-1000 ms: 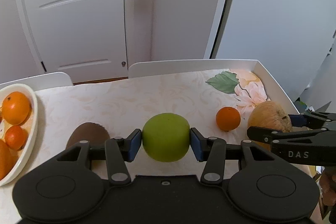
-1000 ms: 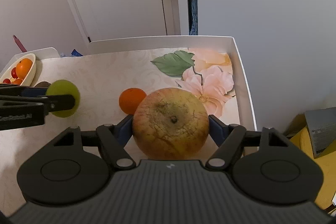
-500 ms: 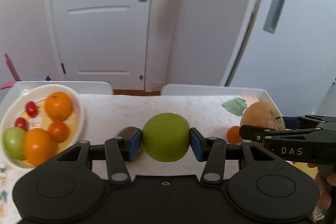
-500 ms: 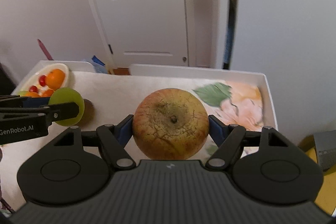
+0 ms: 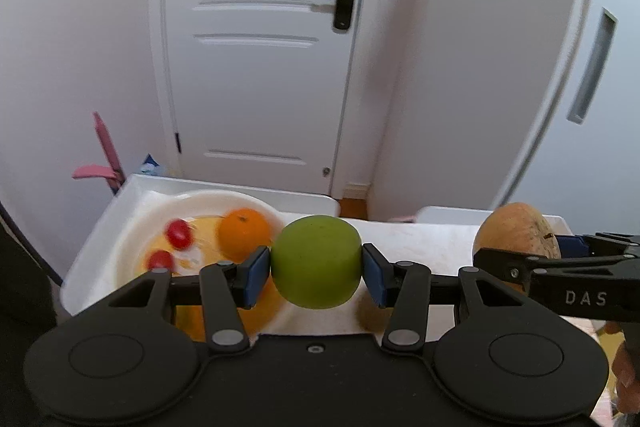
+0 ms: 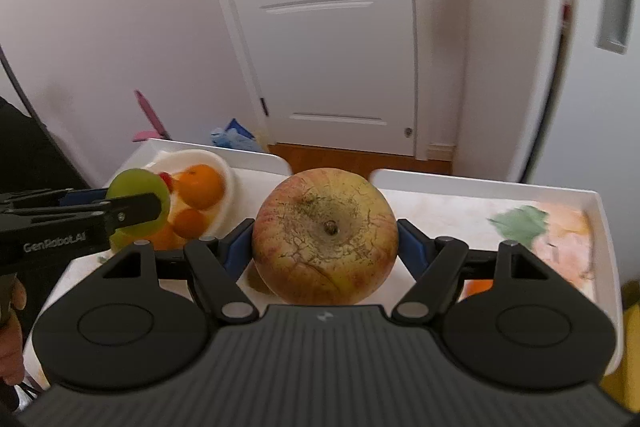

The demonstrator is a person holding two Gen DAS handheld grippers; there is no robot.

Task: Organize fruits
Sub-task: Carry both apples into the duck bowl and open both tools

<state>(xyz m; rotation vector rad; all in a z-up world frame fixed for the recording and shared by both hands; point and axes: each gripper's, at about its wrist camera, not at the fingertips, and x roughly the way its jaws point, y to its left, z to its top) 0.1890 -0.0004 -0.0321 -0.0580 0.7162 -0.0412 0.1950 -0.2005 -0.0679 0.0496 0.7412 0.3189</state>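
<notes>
Facing a white door (image 5: pixel 256 67), the left claw (image 5: pixel 316 267) grips a green apple (image 5: pixel 316 261), the right claw (image 6: pixel 325 247) a russet apple (image 6: pixel 325 237), above the cloth-covered tabletop (image 6: pixel 448 223) and bowl (image 5: pixel 132 227)

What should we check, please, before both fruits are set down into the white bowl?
1. Left gripper clamped on the green apple: ok, pads press both sides.
2. Right gripper clamped on the large russet apple: ok.
3. White bowl in view of both cameras: ok.
4. Room in the bowl for two more fruits: cannot tell; oranges and small red fruits already fill much of it.
5. Grippers apart from each other: ok, a gap shows between them.
6. Other fruit left on the table: cannot tell fully; an orange peeks from behind the right gripper.
</notes>
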